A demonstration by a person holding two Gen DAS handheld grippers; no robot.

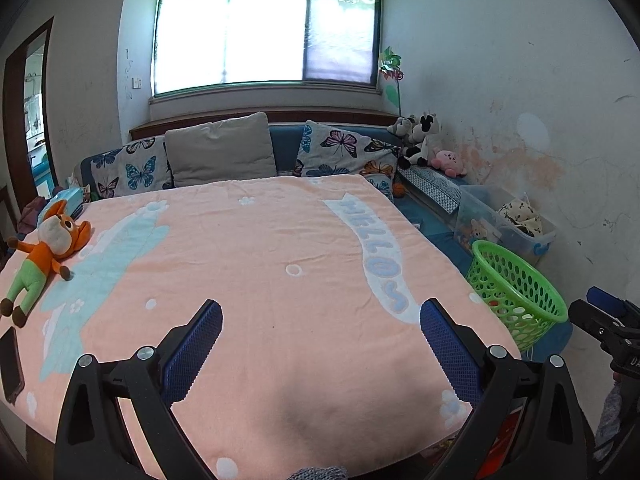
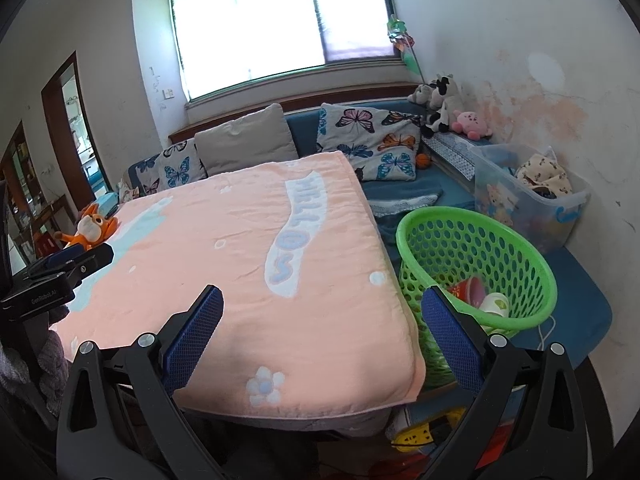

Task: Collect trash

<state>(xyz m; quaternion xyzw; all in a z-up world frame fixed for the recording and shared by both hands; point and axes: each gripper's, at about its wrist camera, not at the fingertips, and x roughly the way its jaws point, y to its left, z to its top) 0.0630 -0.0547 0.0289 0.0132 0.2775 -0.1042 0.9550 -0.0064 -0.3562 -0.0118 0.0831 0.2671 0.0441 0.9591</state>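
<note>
Holding both tools over the pink blanket (image 1: pixel 280 280), I keep the left gripper (image 1: pixel 320 340) and right gripper (image 2: pixel 322 322) spread and empty; the trash, paper cups (image 2: pixel 486 298), sits in the green basket (image 2: pixel 520 240) placed beside the table for easy dropping.

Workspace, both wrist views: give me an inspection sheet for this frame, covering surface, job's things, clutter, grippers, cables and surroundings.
Surface: table under a pink towel blanket lettered HELLO; no trash seen on it.
Job's things: green perforated plastic basket beside the table, on the blue bench, holding crumpled cups.
Clutter: orange-and-green plush toy and dark phone on the blanket's left side.
Grippers: left gripper open and holding nothing; right gripper open and holding nothing.
Cables: white cord beside the basket's base.
Surroundings: butterfly cushions, clear storage bin, window.
</note>
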